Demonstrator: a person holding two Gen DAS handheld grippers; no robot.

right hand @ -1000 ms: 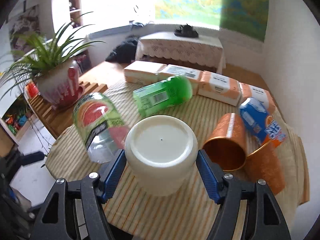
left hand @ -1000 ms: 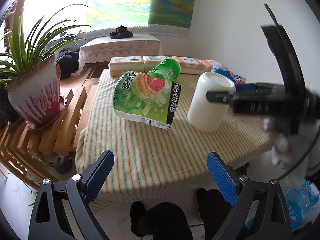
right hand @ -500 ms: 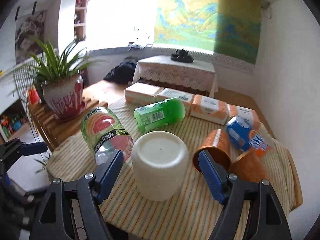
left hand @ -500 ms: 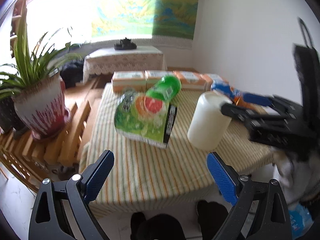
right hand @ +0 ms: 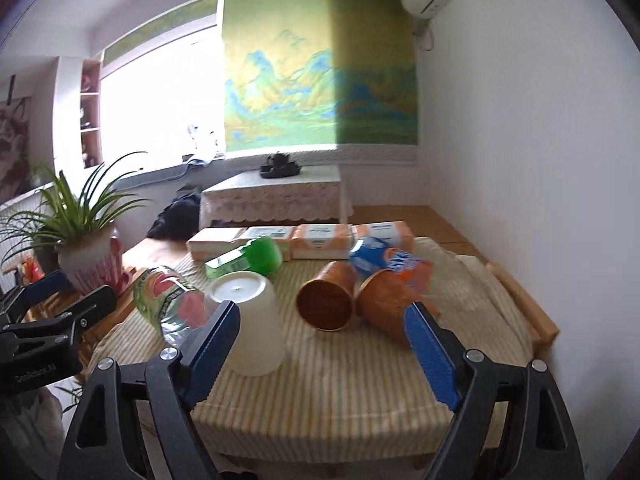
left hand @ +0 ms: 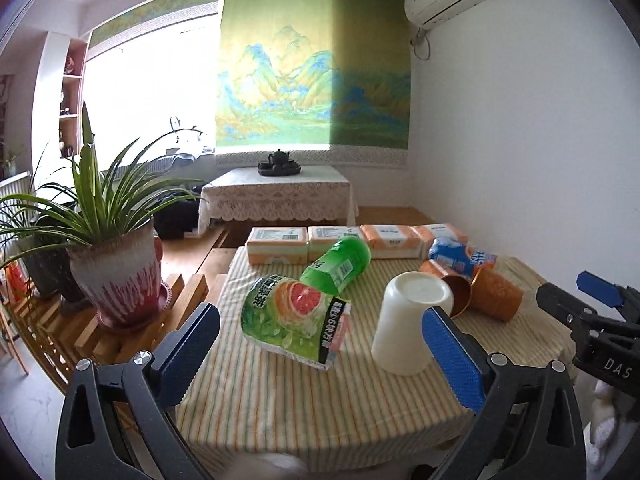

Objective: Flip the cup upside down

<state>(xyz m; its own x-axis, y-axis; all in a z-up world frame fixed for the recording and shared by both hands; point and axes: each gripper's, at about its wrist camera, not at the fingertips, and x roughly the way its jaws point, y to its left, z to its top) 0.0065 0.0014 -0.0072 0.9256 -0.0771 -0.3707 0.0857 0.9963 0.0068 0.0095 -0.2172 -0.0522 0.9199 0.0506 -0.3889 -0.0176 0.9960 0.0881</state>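
Cup down, my grippers empty

My right gripper and left gripper gape apart; bumping the inverted white plastic cup could topple it.

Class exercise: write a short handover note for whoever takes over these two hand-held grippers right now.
Left hand-held gripper: open, holding nothing, short of the table.
Right hand-held gripper: open, holding nothing, clear of the cup.
White plastic cup: upside down on the striped tablecloth, base up, beside the grapefruit-label bottle.
Done: the flip looks complete.
Left: nothing on the white cup. Two copper-coloured cups lie on their sides nearby.
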